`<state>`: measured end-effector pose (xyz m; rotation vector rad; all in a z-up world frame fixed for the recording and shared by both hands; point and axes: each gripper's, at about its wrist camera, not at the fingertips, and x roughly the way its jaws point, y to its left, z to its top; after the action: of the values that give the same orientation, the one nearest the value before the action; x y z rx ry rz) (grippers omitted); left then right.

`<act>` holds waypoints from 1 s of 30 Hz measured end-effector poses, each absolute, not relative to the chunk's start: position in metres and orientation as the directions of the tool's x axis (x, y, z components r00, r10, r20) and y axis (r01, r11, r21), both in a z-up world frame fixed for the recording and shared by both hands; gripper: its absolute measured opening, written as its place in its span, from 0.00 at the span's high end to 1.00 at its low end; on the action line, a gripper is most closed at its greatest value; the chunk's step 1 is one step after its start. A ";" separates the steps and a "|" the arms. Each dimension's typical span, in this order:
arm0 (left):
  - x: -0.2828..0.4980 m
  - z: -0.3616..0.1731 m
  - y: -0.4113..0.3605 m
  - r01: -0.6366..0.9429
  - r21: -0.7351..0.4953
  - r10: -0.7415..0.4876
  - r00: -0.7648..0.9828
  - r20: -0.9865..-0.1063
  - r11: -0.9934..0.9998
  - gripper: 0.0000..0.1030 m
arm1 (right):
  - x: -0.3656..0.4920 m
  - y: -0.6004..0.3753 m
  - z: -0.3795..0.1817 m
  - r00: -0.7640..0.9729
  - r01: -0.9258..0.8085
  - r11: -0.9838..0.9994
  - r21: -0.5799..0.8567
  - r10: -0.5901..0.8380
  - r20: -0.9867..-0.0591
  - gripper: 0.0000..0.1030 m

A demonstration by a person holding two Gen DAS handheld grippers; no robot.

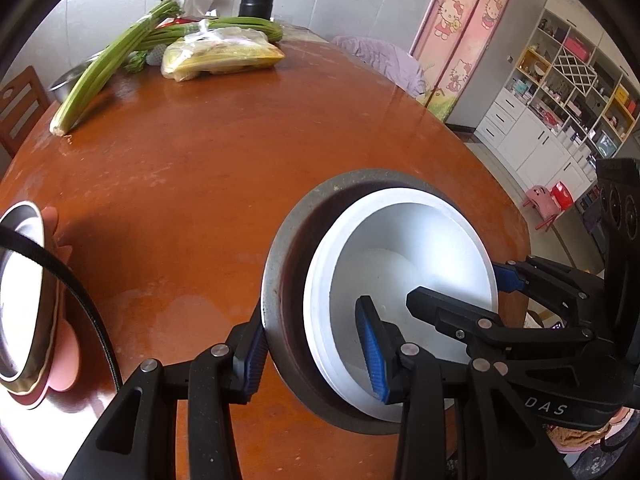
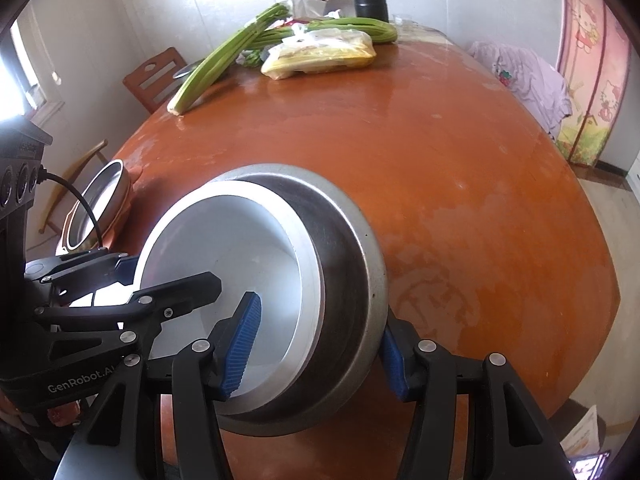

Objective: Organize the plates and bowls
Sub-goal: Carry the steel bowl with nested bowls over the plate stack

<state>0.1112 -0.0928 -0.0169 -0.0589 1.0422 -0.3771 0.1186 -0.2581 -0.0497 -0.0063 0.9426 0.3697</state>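
While both grippers meet over the round orange-brown table point(image 2: 460, 160), the left gripper point(image 1: 316, 354) clamps its ribbed blue pads across the left side of a nested pair: one pad outside the dull steel bowl point(image 1: 288, 344), one inside the smooth white bowl point(image 1: 400, 256). The right gripper point(image 2: 316, 344) grasps the opposite side likewise. Both bowls sit tilted, low over the table's near edge. A steel dish on a pink plate point(image 1: 66, 364) lies leftward; celery stalks point(image 2: 216, 68) farther back.
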 end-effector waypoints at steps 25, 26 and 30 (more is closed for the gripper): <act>0.113 -0.002 -0.012 0.146 -0.243 -0.283 0.508 -0.813 0.959 0.60 | 0.141 -0.172 -0.030 0.510 -0.442 0.891 0.105 0.346 -0.788 0.44; 0.113 -0.001 -0.009 0.143 -0.247 -0.285 0.511 -0.811 0.958 0.60 | 0.142 -0.170 -0.029 0.510 -0.445 0.890 0.102 0.346 -0.788 0.44; 0.112 0.007 0.006 0.128 -0.255 -0.284 0.527 -0.801 0.958 0.60 | 0.144 -0.157 -0.021 0.513 -0.459 0.884 0.092 0.348 -0.785 0.44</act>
<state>0.1119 0.0057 0.0070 -0.1726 0.9866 -0.2475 0.1440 -0.1567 -0.0207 -0.1330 0.9112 0.4873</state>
